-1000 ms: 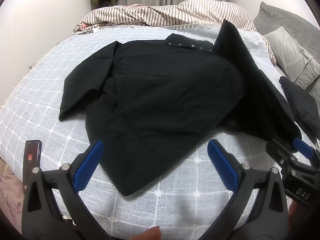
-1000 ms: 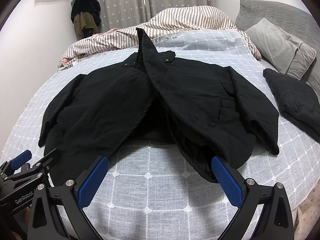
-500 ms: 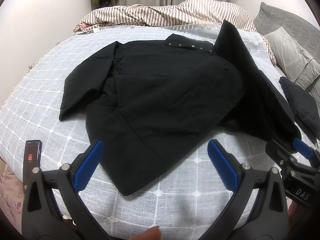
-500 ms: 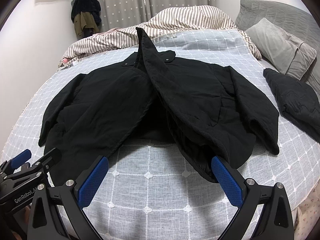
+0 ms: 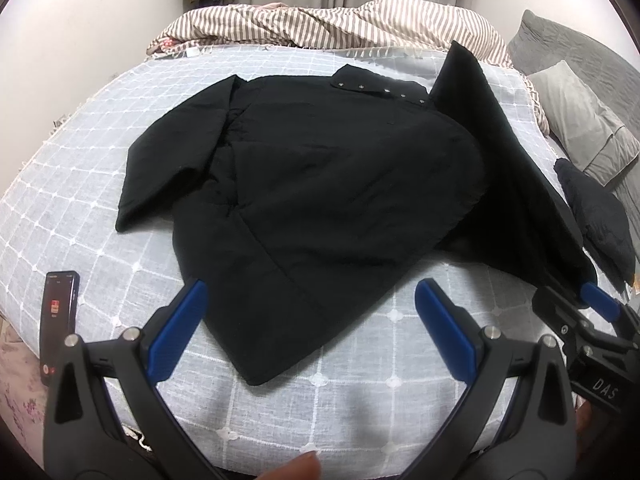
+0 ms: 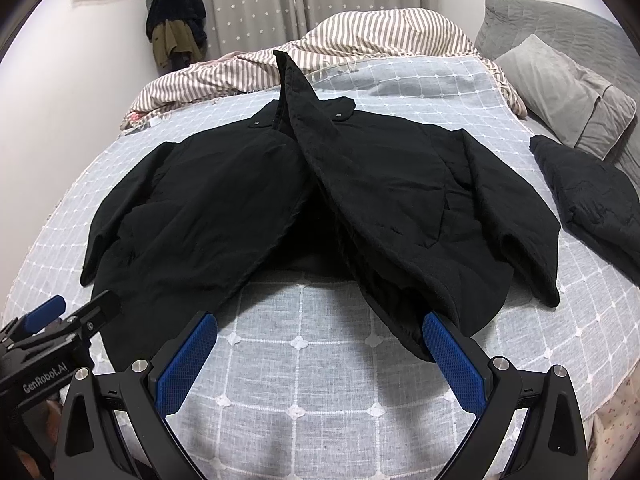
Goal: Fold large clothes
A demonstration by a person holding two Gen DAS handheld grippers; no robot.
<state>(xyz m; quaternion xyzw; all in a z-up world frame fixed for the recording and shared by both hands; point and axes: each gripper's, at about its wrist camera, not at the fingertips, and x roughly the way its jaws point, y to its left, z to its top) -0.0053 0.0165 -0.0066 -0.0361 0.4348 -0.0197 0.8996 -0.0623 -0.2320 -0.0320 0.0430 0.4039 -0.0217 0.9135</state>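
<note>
A large black jacket (image 5: 332, 200) lies spread on the bed, collar with snaps at the far side. Its left sleeve (image 5: 168, 168) is angled toward me. In the right wrist view the jacket (image 6: 208, 208) has its right front panel (image 6: 384, 184) raised in a ridge that peaks near the collar. My left gripper (image 5: 312, 332) is open just short of the near hem, nothing between its fingers. My right gripper (image 6: 320, 364) is open too, its right pad (image 6: 454, 364) beside the panel's lower corner. Each gripper shows at the edge of the other's view: right gripper (image 5: 592, 320), left gripper (image 6: 60, 320).
The bed has a grey-blue checked cover (image 6: 304, 360). A folded dark garment (image 6: 592, 200) lies at the right. Grey pillows (image 6: 560, 92) and a striped duvet (image 6: 360, 40) are behind. A phone (image 5: 60, 320) rests at the near left edge. Clothes (image 6: 176, 40) hang on the wall.
</note>
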